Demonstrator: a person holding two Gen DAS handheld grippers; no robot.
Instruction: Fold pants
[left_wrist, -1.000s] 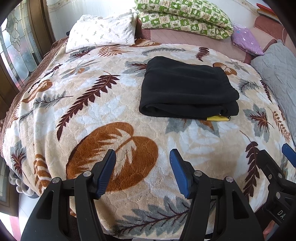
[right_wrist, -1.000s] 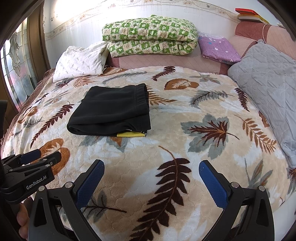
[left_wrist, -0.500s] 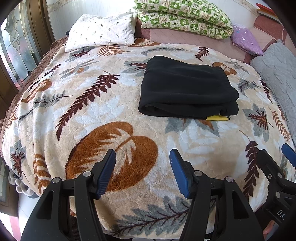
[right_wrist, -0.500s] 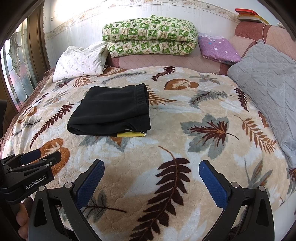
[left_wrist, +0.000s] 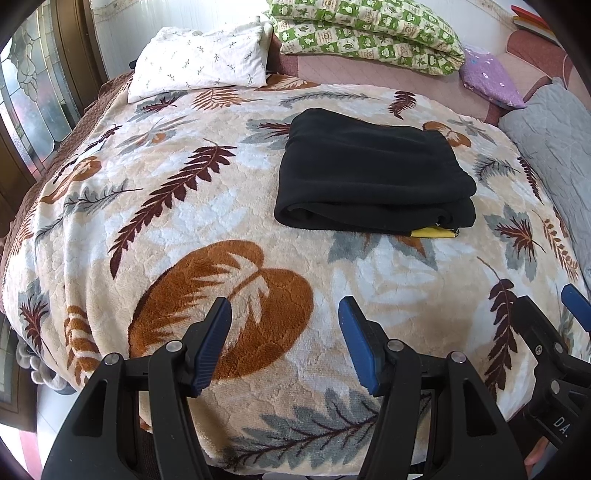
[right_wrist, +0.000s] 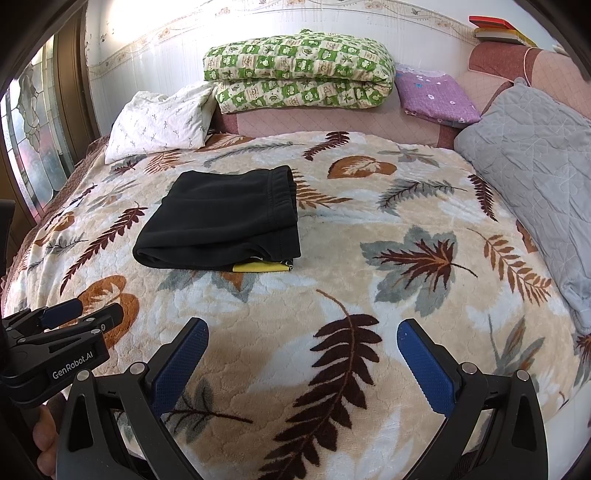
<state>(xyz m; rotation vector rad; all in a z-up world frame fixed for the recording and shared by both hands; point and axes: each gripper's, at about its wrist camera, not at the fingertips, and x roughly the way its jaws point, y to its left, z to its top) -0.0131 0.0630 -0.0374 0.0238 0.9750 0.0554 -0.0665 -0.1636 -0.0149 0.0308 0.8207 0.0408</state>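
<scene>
The black pants lie folded in a flat rectangle on the leaf-print blanket, with a yellow bit sticking out at the near right corner. They also show in the right wrist view. My left gripper is open and empty, held over the blanket's near edge, well short of the pants. My right gripper is open and empty, to the right of the left one.
A white pillow, a green patterned quilt and a purple cushion lie at the head of the bed. A grey quilted cover lies along the right side. A window is at the left.
</scene>
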